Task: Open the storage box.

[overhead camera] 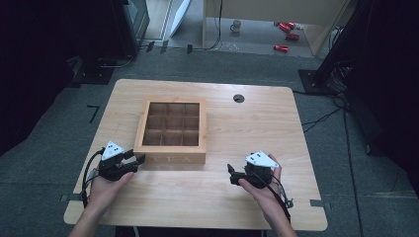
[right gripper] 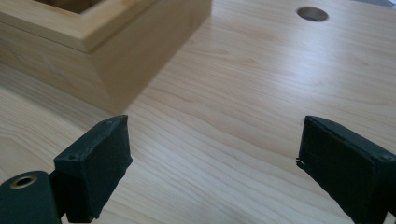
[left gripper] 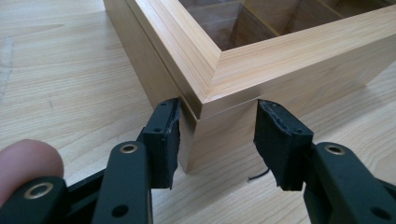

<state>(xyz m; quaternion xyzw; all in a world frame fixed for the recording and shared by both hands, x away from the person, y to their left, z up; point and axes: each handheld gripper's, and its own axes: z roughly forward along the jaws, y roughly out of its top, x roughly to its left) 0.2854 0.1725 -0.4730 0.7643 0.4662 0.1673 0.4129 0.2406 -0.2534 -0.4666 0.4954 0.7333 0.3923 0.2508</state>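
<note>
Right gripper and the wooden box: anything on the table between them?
No. In the right gripper view, bare tabletop runs from the open right gripper to the box.

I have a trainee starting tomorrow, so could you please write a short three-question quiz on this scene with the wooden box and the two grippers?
1. True or false: the right gripper has its jaws closed on the wooden box.
2. Which part of the box sits between the left gripper's jaws: A) the middle of a side wall, B) a corner, C) an inner divider?
3. How many compartments does the grid inside the box show in the high view?

Key
1. False: its jaws stand wide apart over the bare table.
2. B: a corner.
3. Nine, three by three.
</note>
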